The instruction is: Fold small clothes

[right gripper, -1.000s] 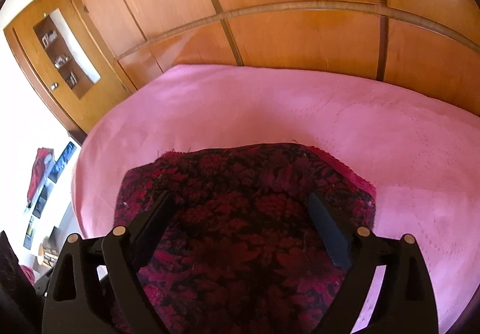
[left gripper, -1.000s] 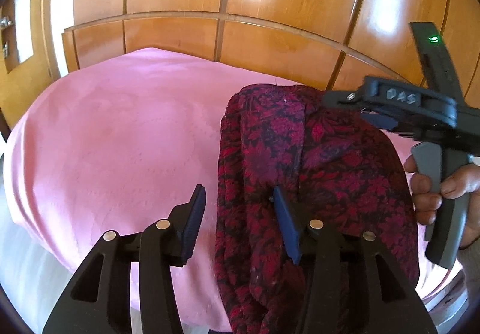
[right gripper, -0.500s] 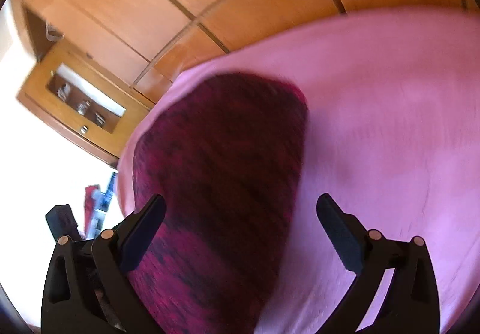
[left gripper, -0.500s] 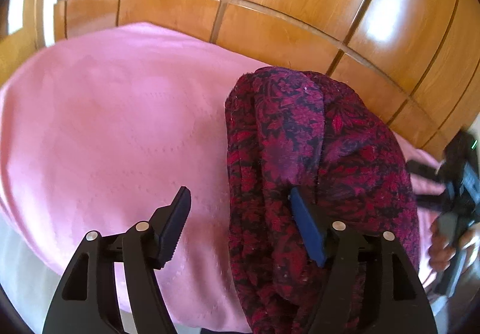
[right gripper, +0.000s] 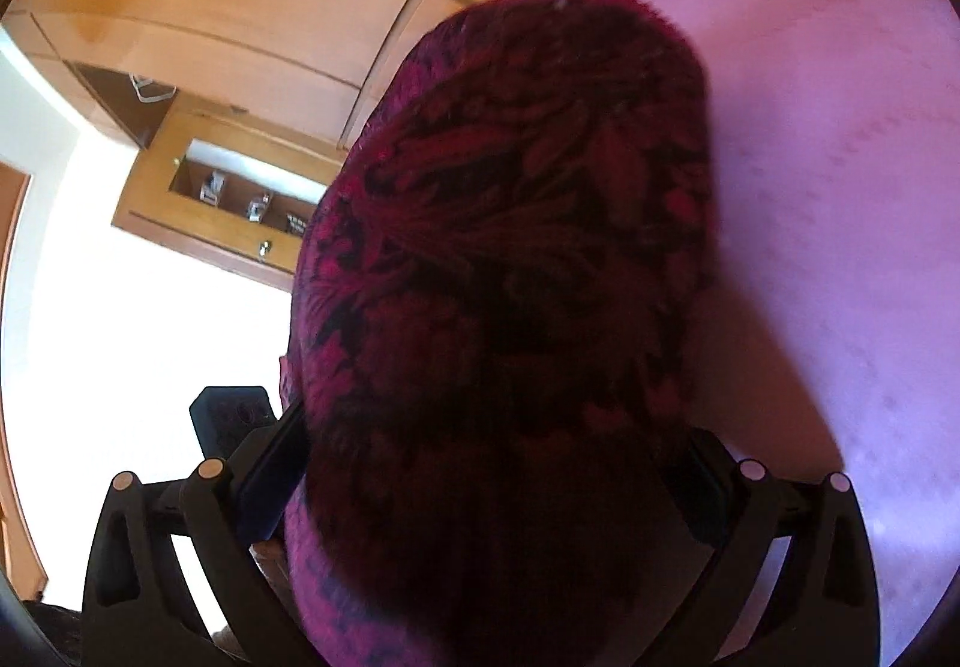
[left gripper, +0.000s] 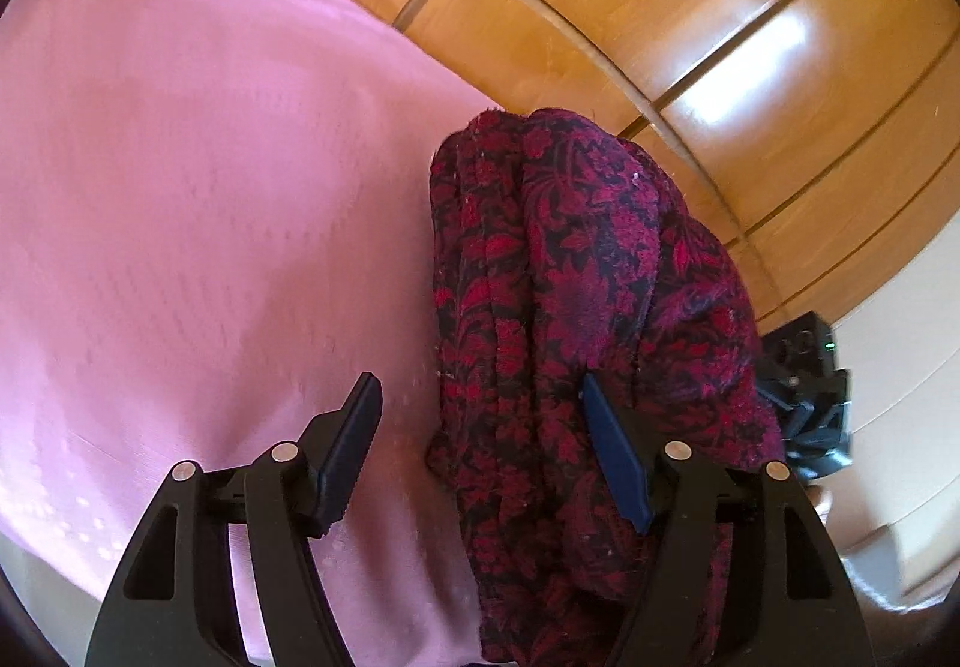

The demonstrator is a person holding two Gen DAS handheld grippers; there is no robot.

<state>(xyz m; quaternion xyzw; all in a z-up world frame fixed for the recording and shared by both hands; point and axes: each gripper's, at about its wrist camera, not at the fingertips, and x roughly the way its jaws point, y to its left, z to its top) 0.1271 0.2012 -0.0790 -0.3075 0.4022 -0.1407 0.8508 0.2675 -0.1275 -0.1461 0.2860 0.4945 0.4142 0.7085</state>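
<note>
— What is the cloth like?

— The garment (left gripper: 576,307) is a soft, fuzzy knit, dark with crimson and magenta leaf shapes, bunched into a long folded bundle with several lengthwise creases. It lies on the pink bedspread (left gripper: 198,199), a smooth matte sheet with faint dotted stitching, near the edge closest to the camera. Behind rise glossy, honey-coloured wooden panels (left gripper: 690,7) with thin dark grooves.

— And the left gripper (left gripper: 480,451)?

— Its jaws stand apart, gripping nothing. The serrated black finger (left gripper: 354,445) hangs over bare pink sheet; the blue-padded finger (left gripper: 612,451) sits against the bundle's upper folds, whose left edge lies in the gap.

— The right gripper (right gripper: 486,487)?

— Its jaws have just been opening and are spread very wide, with the bundle's end filling the space between them. The pads are mostly hidden behind the blurred cloth, so whether they touch it I cannot tell for certain; they look clear of it.

— Any containers?

— A wooden cabinet (right gripper: 198,211) with an open shelf niche holding a few small objects, too small to identify.
</note>
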